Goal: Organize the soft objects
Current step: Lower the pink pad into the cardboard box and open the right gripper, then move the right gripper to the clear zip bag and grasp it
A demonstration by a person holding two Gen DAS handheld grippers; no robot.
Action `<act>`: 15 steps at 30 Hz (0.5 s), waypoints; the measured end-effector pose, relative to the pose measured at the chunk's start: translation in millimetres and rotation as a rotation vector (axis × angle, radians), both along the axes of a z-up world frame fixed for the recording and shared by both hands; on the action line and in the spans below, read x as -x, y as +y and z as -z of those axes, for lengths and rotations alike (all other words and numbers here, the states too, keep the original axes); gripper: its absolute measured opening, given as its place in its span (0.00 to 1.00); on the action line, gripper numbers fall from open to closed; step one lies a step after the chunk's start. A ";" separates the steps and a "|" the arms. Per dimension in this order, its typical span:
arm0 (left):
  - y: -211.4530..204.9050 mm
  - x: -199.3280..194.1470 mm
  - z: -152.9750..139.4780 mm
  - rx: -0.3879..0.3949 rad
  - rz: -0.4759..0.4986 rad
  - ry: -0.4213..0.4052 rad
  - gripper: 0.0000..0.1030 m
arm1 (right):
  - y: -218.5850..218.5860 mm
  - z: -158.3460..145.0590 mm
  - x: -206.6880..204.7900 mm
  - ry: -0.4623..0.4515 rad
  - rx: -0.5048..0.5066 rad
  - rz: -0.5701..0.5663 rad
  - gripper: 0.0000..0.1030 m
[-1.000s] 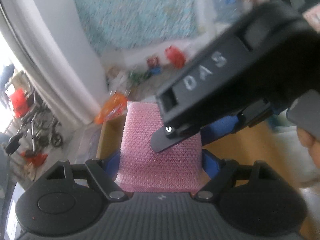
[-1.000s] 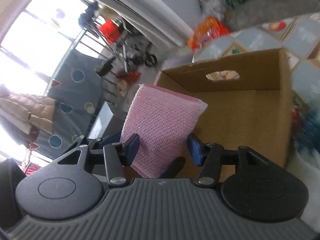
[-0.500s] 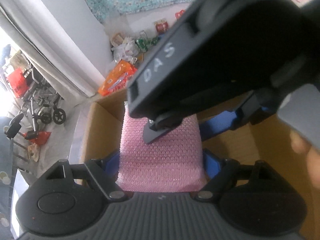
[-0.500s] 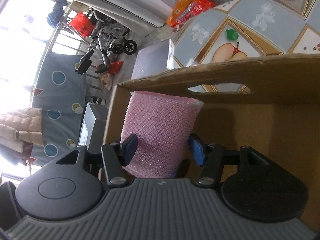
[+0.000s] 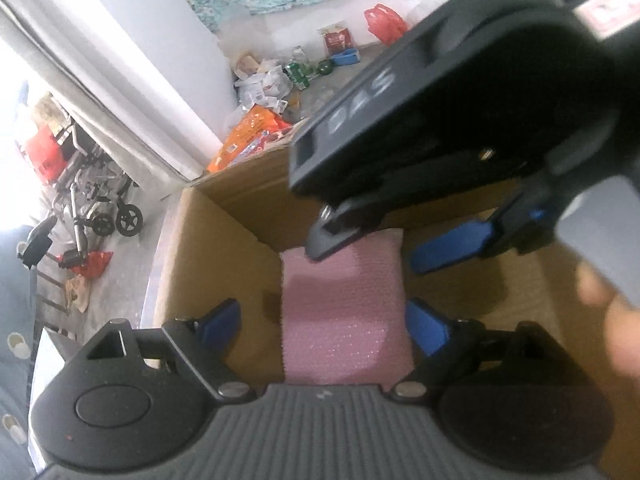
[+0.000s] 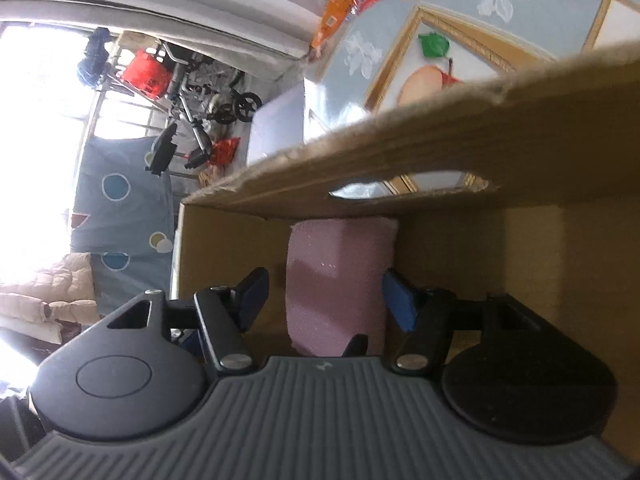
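While the pink pad (image 5: 344, 316) sits down inside the box (image 5: 224, 248), both claws stand spread around it: the left gripper (image 5: 320, 326) has its blue fingers apart, the left one clear of the pad by a visible gap and the right one just beside the pad's edge, and the right gripper (image 6: 324, 294) shows the same, one finger well off the pad (image 6: 340, 276) and the other close against its side. Neither seems to be squeezing it, though whether the near fingers still touch I cannot tell.

By my reading the pad is delivered and let go, so this one item is done. What other soft things wait to be sorted does not show in either view, so how much of the task is left is unclear.

Room is tight. In the right wrist view the box (image 6: 400, 160) wall with its handle slot stands just beyond the pad, and a side wall rises close on the left. In the left wrist view the right gripper's body hangs over the pad and crowds the upper right, near the left gripper's fingers. The open way out is likely back up through the box mouth, one gripper at a time, minding the cardboard rim and each other. The box floor to the right of the pad looks bare.
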State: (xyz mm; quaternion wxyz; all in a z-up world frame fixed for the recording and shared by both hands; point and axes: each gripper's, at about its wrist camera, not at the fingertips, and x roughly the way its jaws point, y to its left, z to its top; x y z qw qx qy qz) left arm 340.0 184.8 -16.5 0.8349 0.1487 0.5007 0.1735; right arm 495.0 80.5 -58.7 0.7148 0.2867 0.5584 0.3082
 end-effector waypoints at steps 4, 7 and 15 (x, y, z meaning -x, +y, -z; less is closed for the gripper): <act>-4.5 11.0 -17.2 0.029 -0.007 -0.032 0.88 | -7.3 -22.9 10.7 -0.063 -0.023 -0.003 0.62; -3.4 22.7 -35.3 0.062 -0.011 -0.072 0.88 | -12.9 -47.9 21.9 -0.118 -0.042 -0.017 0.63; -30.6 92.9 -101.3 0.203 0.063 -0.201 0.92 | -88.8 -126.4 95.2 -0.264 -0.168 -0.082 0.66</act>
